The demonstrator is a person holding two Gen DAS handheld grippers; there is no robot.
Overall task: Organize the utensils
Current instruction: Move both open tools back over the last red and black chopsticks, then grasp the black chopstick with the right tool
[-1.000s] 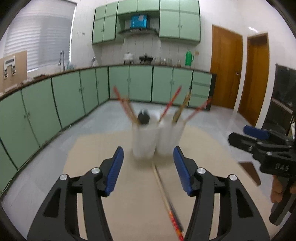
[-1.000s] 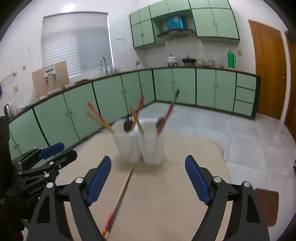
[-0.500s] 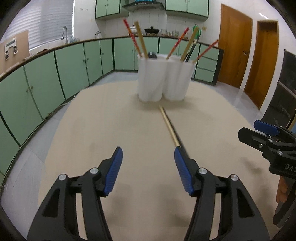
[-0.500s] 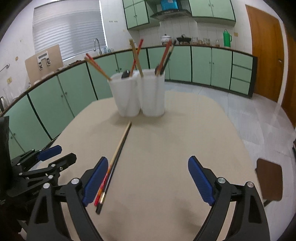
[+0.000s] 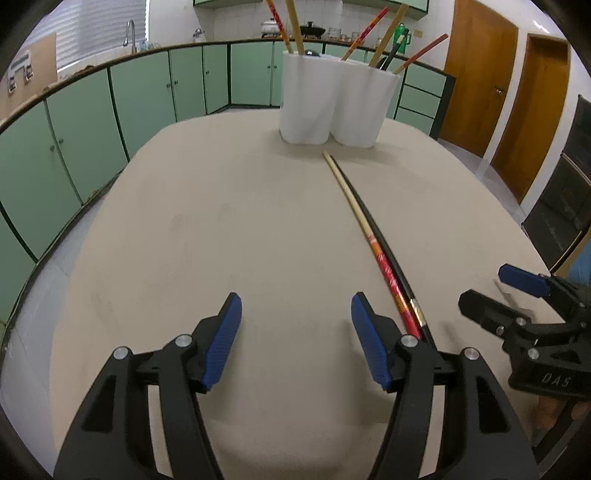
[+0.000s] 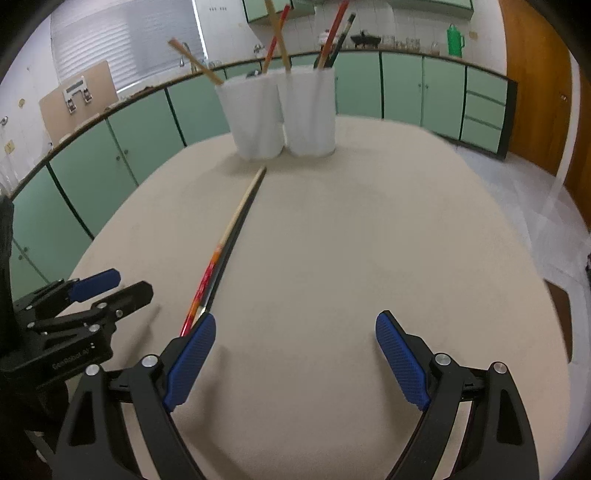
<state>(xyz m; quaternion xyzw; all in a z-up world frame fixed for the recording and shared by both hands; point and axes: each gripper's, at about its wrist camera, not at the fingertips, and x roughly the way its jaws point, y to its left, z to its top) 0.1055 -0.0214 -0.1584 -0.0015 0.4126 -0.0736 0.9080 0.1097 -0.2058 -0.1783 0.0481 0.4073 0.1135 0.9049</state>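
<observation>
Chopsticks (image 5: 364,225), a loose pair, lie side by side on the beige tabletop (image 5: 221,229): one pale wood with a red patterned end, one black. Their thin tips point at two white holders (image 5: 332,99) that stand touching each other at the far end of the table. More chopsticks (image 5: 291,22) lean out of those holders at angles, and a dark round-ended utensil sits low in the left one; what it is cannot be told.

The left gripper (image 5: 295,321) hangs over bare table with its jaws opening and nothing between the blue pads; the pair's thick ends run just beside its right finger. The right gripper (image 6: 295,343) is spread wide and empty as well, and the pair's near ends pass behind its left finger (image 6: 190,363). Nothing lies between the pair and the holders.

Green cabinets (image 5: 147,96) line the walls beyond, with wooden doors (image 5: 476,74) to the right.
</observation>
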